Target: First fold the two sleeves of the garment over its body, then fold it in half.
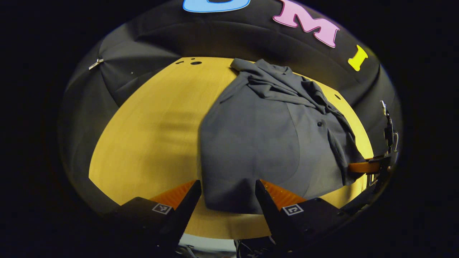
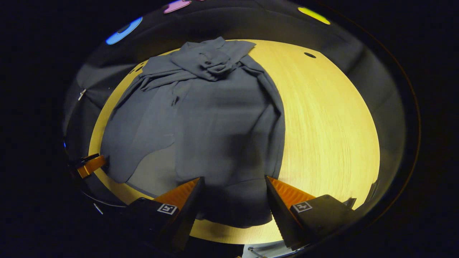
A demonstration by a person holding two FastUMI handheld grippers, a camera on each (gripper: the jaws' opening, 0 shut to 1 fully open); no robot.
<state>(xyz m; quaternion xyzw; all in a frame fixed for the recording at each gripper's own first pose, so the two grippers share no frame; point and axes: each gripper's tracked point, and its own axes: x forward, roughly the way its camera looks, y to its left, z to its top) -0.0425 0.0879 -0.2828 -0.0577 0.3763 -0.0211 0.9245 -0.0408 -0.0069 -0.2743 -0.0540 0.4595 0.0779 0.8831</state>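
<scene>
Grey shirt spread on bench

Lies flat on the wooden bench [image 1: 150, 129]: grey shirt [image 1: 258, 139], sleeves bunched across its upper body. Left tongs [image 1: 228, 195] and right tongs [image 2: 235, 191] both wide open, empty, poised over the near hem.

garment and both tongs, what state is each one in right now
dark grey shirt: lying on the wooden table, both sleeves folded over its body, not yet folded in half, near hem hanging over the table's edge
left tongs: open, fingers either side of the near hem
right tongs: open, fingers either side of the near hem
</scene>
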